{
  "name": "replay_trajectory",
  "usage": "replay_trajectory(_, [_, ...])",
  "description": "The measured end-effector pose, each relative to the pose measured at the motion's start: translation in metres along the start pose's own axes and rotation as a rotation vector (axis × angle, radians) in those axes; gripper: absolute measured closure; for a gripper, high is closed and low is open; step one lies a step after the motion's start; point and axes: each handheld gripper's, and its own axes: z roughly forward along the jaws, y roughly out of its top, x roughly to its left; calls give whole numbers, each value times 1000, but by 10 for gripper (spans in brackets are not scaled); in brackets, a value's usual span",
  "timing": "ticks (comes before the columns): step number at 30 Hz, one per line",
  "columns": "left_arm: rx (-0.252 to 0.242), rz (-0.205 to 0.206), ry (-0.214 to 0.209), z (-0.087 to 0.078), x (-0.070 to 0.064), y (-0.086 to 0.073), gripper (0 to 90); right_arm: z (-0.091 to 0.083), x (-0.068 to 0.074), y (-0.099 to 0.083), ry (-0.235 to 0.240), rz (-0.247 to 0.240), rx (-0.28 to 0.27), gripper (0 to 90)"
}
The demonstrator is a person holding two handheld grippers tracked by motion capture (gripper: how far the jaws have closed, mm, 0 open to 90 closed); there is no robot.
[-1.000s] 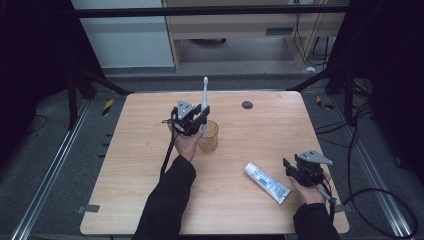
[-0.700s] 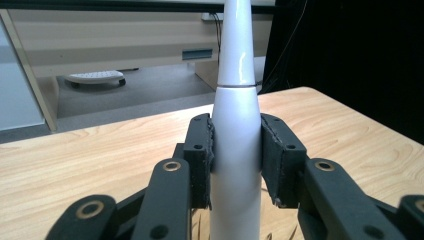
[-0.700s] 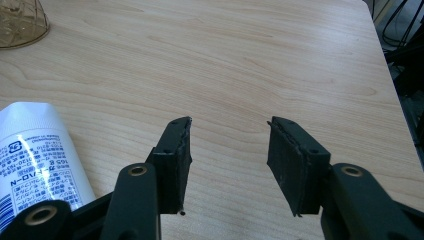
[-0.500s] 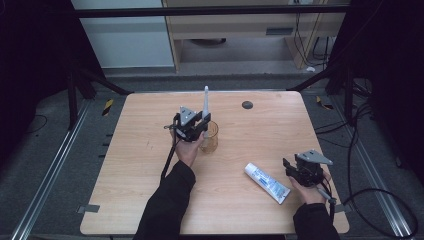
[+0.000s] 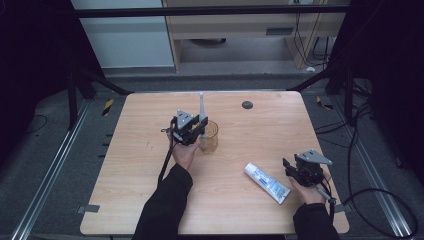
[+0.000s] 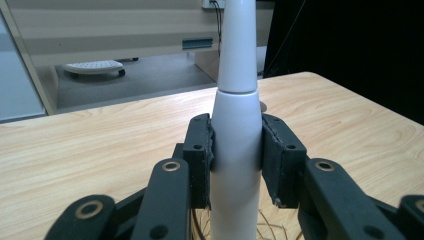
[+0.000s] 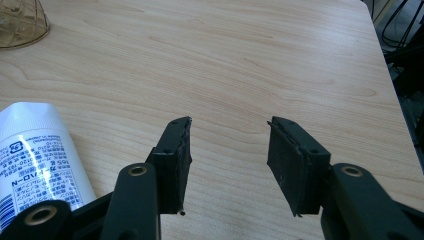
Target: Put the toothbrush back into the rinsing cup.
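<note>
Toothbrush | white, smooth, tapering (upright) | clamped between fingers

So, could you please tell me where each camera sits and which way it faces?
High view: above the table's near edge, looking forward and down; both forearms show.
Left gripper view: on the left gripper, along jaws clamping the toothbrush.
Right gripper view: on the right gripper, over open jaws.
High and right views share the toothpaste tube.
</note>
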Motion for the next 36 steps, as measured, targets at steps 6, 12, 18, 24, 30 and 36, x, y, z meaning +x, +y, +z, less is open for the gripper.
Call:
replay_trajectory(6, [6,8,-5,-3,2,-5,665,0,0,0,-1,-1,0,515])
replay_trajectory(12, [3,10,-13,-7,2,-7,664,0,0,0,-1,-1,1,515])
replay_trajectory(18, [5,25,-21,-12,1,-8,661,0,1,0,-1,-3,2,514])
replay_trajectory(24, [11,35,-25,-16,-2,-9,655,0,1,0,-1,-3,2,512])
replay_trajectory(30, [11,38,-24,-17,-4,-11,647,0,1,0,0,-1,2,511])
replay_trajectory(36, [11,46,-14,-19,-4,-11,626,0,1,1,0,0,2,510])
